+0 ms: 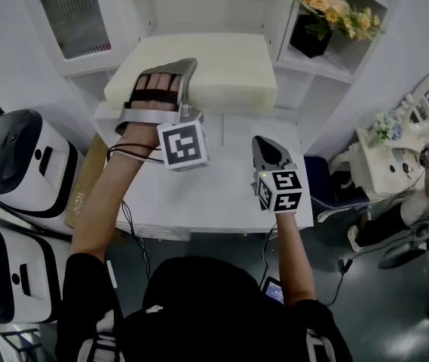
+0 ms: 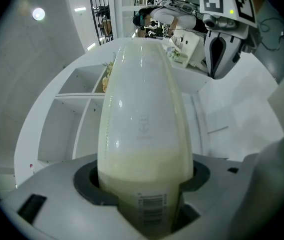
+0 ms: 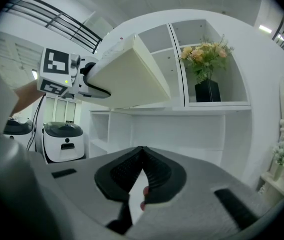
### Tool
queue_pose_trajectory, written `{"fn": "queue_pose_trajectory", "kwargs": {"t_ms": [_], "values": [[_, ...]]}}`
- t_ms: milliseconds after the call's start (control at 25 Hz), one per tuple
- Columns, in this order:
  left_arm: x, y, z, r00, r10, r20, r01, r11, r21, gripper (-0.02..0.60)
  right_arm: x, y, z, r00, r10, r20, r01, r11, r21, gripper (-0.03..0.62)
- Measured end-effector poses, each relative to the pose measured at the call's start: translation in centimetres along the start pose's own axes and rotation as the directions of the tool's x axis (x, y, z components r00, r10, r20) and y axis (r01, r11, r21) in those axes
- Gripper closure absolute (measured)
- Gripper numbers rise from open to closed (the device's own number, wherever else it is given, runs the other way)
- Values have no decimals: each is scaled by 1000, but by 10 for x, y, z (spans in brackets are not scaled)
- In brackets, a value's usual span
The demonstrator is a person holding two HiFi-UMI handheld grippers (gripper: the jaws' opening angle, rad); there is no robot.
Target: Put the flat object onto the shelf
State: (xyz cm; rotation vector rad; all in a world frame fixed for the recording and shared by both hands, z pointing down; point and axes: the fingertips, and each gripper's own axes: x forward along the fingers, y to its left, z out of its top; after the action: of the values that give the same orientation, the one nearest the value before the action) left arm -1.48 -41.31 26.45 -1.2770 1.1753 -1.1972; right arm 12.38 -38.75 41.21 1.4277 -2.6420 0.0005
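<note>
My left gripper (image 1: 175,72) is held out in front of me, and its jaws are clamped wide on the near edge of a thick cream pad (image 1: 218,66), one jaw above it and one below. In the left gripper view the pad fills the gap between the jaws and runs straight away from me, with a barcode label on its near end. The pad is lifted off the white bench (image 1: 222,194) and sits in front of the middle opening of the white shelf unit (image 3: 209,108). From the right gripper view it hangs tilted in the air above the lower shelf board; I cannot tell whether its far end touches the unit. My right gripper (image 1: 264,143) hovers over the bench, well apart from the pad, with its jaws closed together and nothing in them. A black vase of yellow and orange flowers (image 3: 205,64) stands in the right-hand compartment of the shelf unit. Two white machines with black tops (image 1: 18,161) stand on the floor to my left.
</note>
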Motion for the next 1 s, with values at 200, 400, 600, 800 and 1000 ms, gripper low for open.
{"fn": "queue_pose_trajectory", "kwargs": {"t_ms": [200,400,600,800,1000], "values": [[10,-5,-2,999,-30,-30,29,1000,-6,281,3,-7,-4,1000,-3,-5,3,1000,9,594],[22,-8,-1,999,-36,-35,37,999,6,281,8,-13,-5,1000,-4,-7,5,1000,15,594],[37,-3,-1,1000,3,-14,-3,1000,23,281,13,-17,-6,1000,-7,-10,7,1000,21,594],[49,-5,-2,1000,-4,-13,5,1000,31,279,19,-21,-7,1000,-13,-13,13,1000,27,594],[62,-8,-8,1000,-21,-23,22,999,40,279,24,-22,-9,1000,-16,-22,17,999,33,594]]}}
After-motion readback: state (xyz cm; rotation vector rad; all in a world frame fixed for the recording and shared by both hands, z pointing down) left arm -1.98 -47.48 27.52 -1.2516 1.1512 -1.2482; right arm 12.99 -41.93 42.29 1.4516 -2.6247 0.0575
